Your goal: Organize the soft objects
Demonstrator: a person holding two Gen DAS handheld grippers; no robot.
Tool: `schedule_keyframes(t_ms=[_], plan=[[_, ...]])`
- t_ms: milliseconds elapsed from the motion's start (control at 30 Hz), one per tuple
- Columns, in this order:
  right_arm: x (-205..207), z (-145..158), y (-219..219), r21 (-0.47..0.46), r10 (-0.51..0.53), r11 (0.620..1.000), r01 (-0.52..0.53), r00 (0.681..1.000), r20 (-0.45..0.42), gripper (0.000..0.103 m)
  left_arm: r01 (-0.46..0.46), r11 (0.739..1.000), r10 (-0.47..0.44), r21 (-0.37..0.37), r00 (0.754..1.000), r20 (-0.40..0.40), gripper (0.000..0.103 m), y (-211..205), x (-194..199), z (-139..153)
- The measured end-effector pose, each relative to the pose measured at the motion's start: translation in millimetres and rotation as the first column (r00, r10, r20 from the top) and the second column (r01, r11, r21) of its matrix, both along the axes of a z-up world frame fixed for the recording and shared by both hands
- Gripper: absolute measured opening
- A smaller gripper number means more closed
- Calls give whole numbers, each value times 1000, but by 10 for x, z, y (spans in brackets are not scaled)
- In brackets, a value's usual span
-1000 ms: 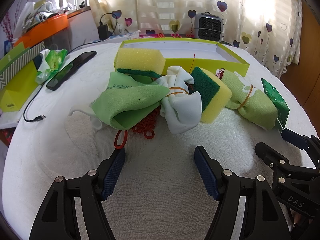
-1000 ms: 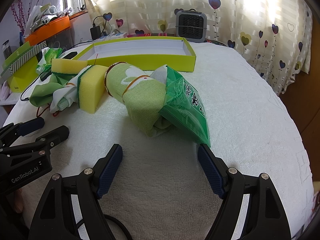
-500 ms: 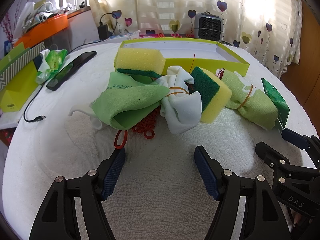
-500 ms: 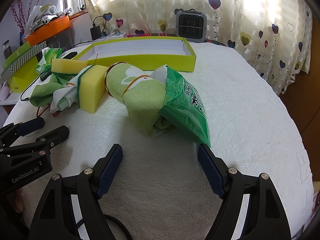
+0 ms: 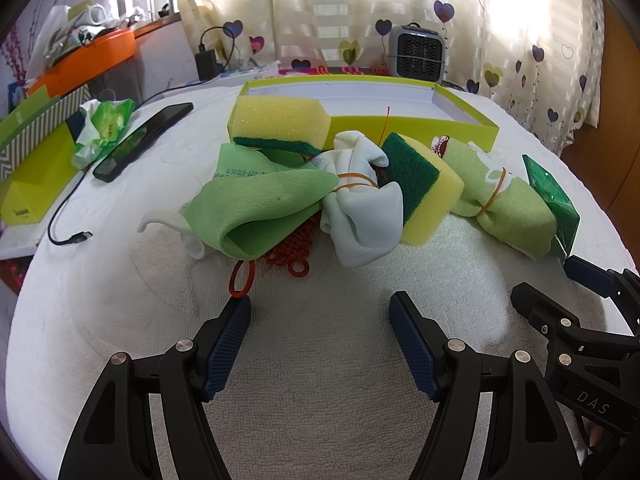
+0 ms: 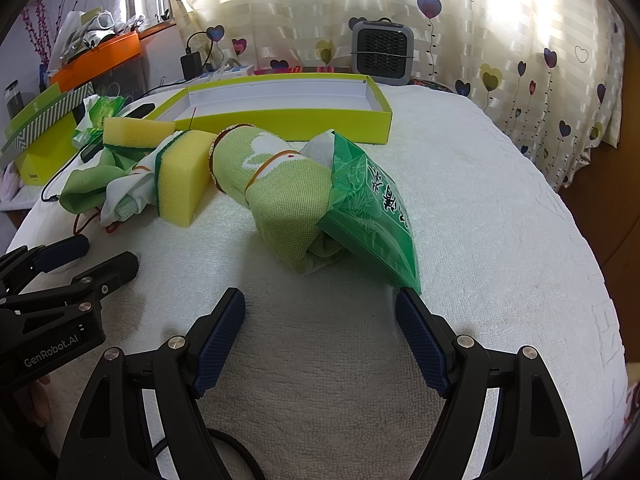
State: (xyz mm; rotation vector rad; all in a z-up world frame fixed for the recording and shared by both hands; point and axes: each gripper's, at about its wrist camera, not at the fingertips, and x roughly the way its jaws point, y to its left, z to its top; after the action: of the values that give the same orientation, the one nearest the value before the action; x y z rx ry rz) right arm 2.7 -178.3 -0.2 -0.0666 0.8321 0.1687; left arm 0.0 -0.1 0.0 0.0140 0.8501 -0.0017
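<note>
Soft objects bunch on white towel (image 5: 320, 360) before yellow-green box (image 6: 280, 118). Both hand-held grippers, left (image 5: 320, 312) & right (image 6: 320, 312), gape wide, empty. Only right view shows green packet's (image 6: 372, 216) print; left view shows red knot cord (image 5: 288, 252).

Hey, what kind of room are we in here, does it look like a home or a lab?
Most likely a lived-in home room: heart-patterned curtains, a small space heater by the window, and a phone lying near its charging cable on the towel-covered table.

- Bright daylight comes through the sheer curtains (image 6: 520, 20) at the back, blown out in patches.
- Soft shadows fall toward the camera on the white towel (image 5: 320, 360).
- Fisheye bending and dark vignette at the corners; the centre is sharp.
</note>
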Motion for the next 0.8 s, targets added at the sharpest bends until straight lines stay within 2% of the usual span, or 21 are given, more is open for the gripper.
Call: schedule_keyframes(t_ms=[367,600,800], plan=[[-33,8,-28,7,19,1000,-19,1000,-3,78,11,1000,-11,-7,1000,3,72,-2,-17,1],[-148,61,-200,81,22,996,-22,1000,3,78,49,999,-49,-22,999,0,71,68,-66,18],[-192,172,-407,147,-11,989,4,999,44,78,86,992,-88,-98,996,-21,71,233,-93,78]])
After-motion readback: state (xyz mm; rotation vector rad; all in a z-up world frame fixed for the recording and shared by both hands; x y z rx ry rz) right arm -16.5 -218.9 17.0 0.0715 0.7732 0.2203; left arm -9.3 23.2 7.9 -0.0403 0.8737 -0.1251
